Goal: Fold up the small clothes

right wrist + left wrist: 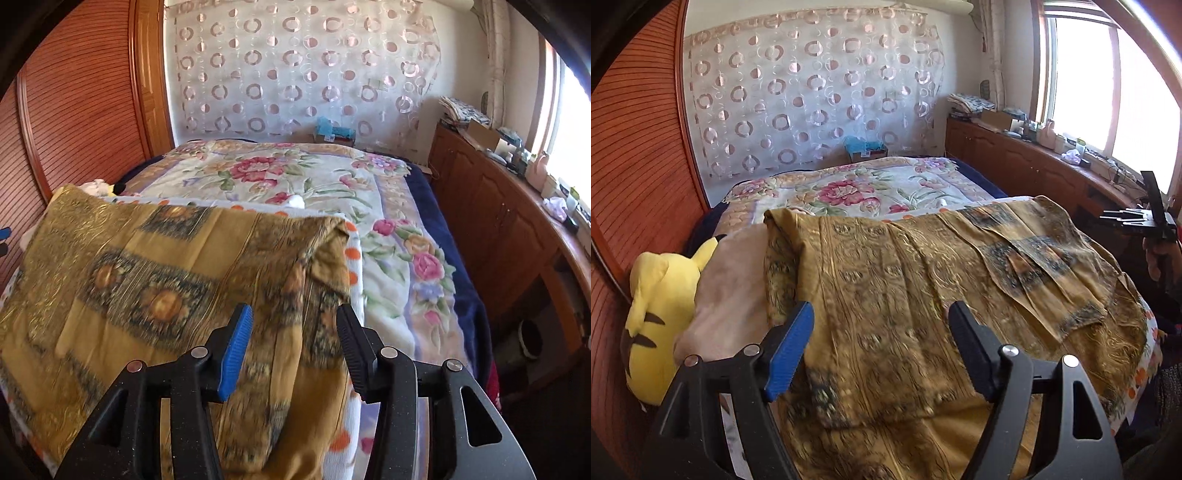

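A mustard-yellow patterned garment (923, 280) lies spread over a raised white surface with orange dots on the bed; one sleeve with dark bands is folded across it. My left gripper (879, 321) is open just above the garment's near left part, holding nothing. My right gripper (293, 321) is open above the garment's right edge (184, 273), holding nothing. The right gripper also shows at the right edge of the left wrist view (1145, 218).
A yellow plush toy (661, 321) and a beige cushion (735, 291) lie left of the garment. A floral quilt (295, 184) covers the bed beyond. A wooden wardrobe (81, 110) stands on the left, a cluttered wooden cabinet (509, 221) under the window on the right.
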### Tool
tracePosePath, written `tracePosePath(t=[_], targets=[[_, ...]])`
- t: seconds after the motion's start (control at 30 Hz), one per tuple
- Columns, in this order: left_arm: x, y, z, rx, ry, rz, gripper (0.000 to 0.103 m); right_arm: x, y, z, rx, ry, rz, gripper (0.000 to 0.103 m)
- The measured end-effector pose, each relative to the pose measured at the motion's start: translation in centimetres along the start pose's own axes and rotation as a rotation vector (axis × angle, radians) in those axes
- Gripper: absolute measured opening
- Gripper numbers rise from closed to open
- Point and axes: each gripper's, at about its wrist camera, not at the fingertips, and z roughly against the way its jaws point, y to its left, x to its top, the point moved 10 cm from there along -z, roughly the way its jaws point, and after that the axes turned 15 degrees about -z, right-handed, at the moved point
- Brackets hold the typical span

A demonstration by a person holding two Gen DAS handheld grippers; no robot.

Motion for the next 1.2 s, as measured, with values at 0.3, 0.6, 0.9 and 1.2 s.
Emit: tracePosePath(t=[0.3, 0.6, 0.9, 1.2], targets=[[-6.4, -0.6, 1.5, 0.007, 0.055, 0.067, 0.076, -6.1, -1.0, 2.8, 0.058, 0.055, -0.04, 0.049], [-8.7, -0.8, 1.2, -0.012, 0.087, 0.118, 0.075, -6.7, -1.2, 1.6, 0.11, 0.074, -0.089, 0.049], [-6.3, -4.6, 0.9, -0.083, 0.076, 0.098, 0.067, -7.8, -0.9, 0.5, 0.09, 0.092, -0.075, 0.049], [-6.9, -1.0, -0.3, 0.037, 0.1, 0.138, 0.067, -7.7, -1.6, -0.1, 0.068, 0.09, -0.072, 0.049]])
